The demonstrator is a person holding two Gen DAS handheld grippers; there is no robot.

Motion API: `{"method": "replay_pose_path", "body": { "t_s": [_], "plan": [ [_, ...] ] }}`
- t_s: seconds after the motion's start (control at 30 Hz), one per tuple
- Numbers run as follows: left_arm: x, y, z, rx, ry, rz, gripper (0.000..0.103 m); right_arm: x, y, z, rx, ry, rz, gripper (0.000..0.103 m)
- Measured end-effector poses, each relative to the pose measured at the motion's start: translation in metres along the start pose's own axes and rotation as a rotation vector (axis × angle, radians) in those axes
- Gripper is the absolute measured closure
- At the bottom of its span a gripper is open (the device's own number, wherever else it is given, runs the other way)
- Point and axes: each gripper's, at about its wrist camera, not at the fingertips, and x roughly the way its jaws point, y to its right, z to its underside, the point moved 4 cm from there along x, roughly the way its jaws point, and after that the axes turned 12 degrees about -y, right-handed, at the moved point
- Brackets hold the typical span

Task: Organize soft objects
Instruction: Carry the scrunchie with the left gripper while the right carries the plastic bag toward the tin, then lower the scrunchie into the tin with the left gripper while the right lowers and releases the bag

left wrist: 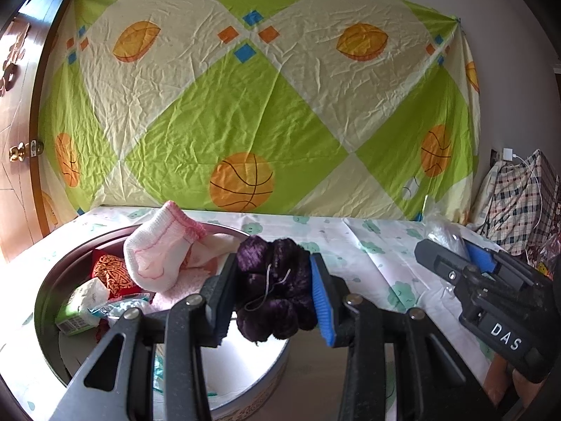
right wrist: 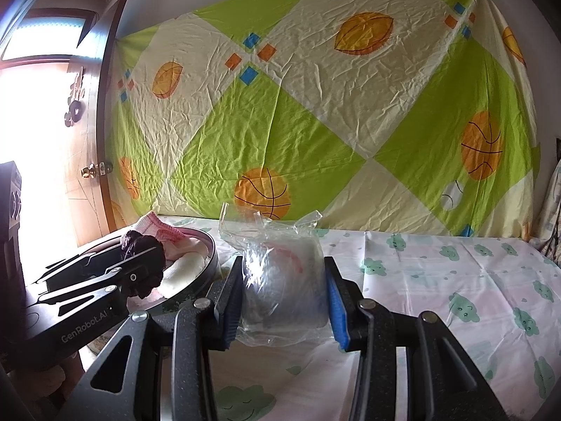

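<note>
Left gripper (left wrist: 273,291) clamps one fuzzy dark-purple scrunchie (left wrist: 277,280) over the round tin (left wrist: 49,294) at 9 o'clock. Right gripper (right wrist: 284,294) pinches one crinkled clear plastic bag (right wrist: 280,273), white bundle inside, on the cloud-print tablecloth (right wrist: 455,280). One pink-white sock (left wrist: 157,249) tops the tin.

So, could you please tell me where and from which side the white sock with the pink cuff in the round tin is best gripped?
Grip the white sock at its pink cuff, coming from above. The cuff stands highest on the pile in the round tin, clear of the other items, and is narrow enough for the tongs.
</note>
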Motion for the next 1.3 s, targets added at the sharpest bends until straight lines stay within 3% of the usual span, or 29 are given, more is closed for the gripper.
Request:
{"method": "replay_pose_path", "body": {
  "t_s": [1.3],
  "plan": [
    [-0.021,-0.043,0.004,-0.044,0.038,-0.022,0.064,0.016,-0.05,-0.003,-0.033,-0.026,-0.115,0.058]
  ]
}}
